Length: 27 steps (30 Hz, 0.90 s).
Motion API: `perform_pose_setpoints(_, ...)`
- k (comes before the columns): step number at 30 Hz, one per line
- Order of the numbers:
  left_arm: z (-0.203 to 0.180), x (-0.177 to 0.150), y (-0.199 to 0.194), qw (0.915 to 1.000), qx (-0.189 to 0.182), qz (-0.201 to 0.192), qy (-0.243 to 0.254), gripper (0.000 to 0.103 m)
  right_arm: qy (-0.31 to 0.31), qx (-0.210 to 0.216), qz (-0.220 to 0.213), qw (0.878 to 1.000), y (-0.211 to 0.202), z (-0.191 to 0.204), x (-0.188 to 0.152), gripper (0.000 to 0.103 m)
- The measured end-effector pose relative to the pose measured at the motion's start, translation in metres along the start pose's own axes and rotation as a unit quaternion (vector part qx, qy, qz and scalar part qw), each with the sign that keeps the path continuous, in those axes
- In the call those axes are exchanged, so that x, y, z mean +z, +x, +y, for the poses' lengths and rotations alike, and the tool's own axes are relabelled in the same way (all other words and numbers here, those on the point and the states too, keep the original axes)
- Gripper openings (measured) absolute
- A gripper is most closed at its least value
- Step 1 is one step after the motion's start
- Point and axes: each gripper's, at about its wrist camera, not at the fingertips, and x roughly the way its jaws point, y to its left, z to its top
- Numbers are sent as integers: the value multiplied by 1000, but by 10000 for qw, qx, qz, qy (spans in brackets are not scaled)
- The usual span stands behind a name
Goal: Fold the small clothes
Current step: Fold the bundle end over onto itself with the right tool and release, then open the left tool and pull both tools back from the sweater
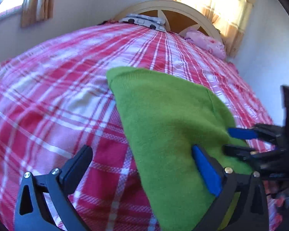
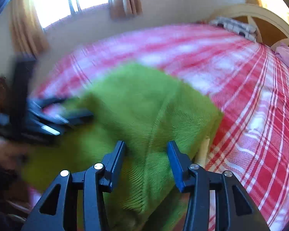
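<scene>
1. The green knit garment (image 1: 163, 119) lies partly folded on the red-and-white plaid bedspread (image 1: 48, 100), near the foot edge of the bed and well away from the headboard (image 1: 163, 5).
2. Risk: the fold looks loose, so a snagged knit loop or a sideways drag by either claw could pull the layers askew, and the edge nearest the foot of the bed could slide off.
3. Risk: both claws work close together over one corner and could knock each other or bunch the cloth between them.
4. The left gripper (image 1: 142, 165) is spread wide. Its blue-padded finger rests over the garment's edge, the other over bare bedspread, and it pinches nothing.
5. The right gripper (image 2: 146, 159) stands about half spread, straddling a ridge of green knit. Blur hides whether the pads press on it, so I cannot tell if it grips.
</scene>
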Motion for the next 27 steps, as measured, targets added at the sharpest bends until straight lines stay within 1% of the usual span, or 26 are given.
perform_pose_setpoints(1, 0, -2, -2, 10000, -43, -15, -62, 103, 156, 113, -13, 9998, -2, -5, 0, 51)
perform_pose_setpoints(2, -1, -4, -6, 9999, -94, -23, -103, 103, 186, 113, -66, 9997, -7, -6, 0, 51)
perform_pose_setpoints(5, -2, -16, -34, 9994, -215, -165, -197, 103, -46, -149, -525, 9985, -37, 7, -13, 51)
perform_pose_setpoints(7, -3, -28, -55, 9987, -429, -253, -140, 103, -156, 108, -738, 9971, -58, 20, -25, 51)
perform_pose_setpoints(8, -4, -35, -63, 9985, -452, -281, -81, 103, -321, 271, -830, 9957, -68, 31, -34, 51)
perform_pose_setpoints(9, -5, -42, -71, 9986, -440, -305, 0, 103, -488, 321, -876, 9944, -72, 40, -40, 51)
perform_pose_setpoints(10, -6, -50, -76, 9987, -394, -292, 106, 103, -770, 334, -873, 9926, -77, 53, -53, 51)
perform_pose_setpoints(11, -6, -56, -77, 9990, -333, -248, 176, 103, -883, 293, -797, 9925, -75, 59, -59, 51)
perform_pose_setpoints(12, -6, -63, -76, 9991, -281, -180, 243, 103, -971, 124, -570, 9936, -69, 64, -68, 51)
perform_pose_setpoints(13, -6, -69, -73, 9992, -260, -103, 292, 103, -955, -198, -278, 9948, -57, 63, -78, 51)
perform_pose_setpoints(14, -6, -73, -69, 9993, -234, -43, 288, 103, -892, -396, -108, 9952, -49, 58, -85, 51)
perform_pose_setpoints(15, -5, -76, -65, 9995, -210, 11, 215, 103, -729, -442, 40, 9964, -42, 50, -91, 51)
perform_pose_setpoints(17, -9, -80, -58, 9993, -339, 84, 117, 103, -131, -54, -79, 9999, -45, 29, -93, 51)
perform_pose_setpoints(18, -17, -83, -51, 9992, -242, 179, 279, 103, 35, -2, -75, 10000, -46, 25, -93, 50)
perform_pose_setpoints(19, -24, -85, -49, 9989, -144, 179, 413, 103, 113, -18, -62, 9999, -47, 25, -92, 48)
perform_pose_setpoints(21, -35, -90, -50, 9980, -78, 98, 627, 103, -12, -186, -60, 9998, -49, 33, -91, 47)
perform_pose_setpoints(23, -39, -89, -53, 9978, -47, 131, 643, 103, -24, -250, -109, 9996, -52, 38, -92, 38)
perform_pose_setpoints(25, -42, -87, -62, 9974, -5, 112, 708, 103, 129, -291, -184, 9993, -61, 36, -93, 37)
perform_pose_setpoints(27, -46, -85, -73, 9966, 117, 57, 816, 103, 215, -481, -299, 9982, -72, 35, -96, 37)
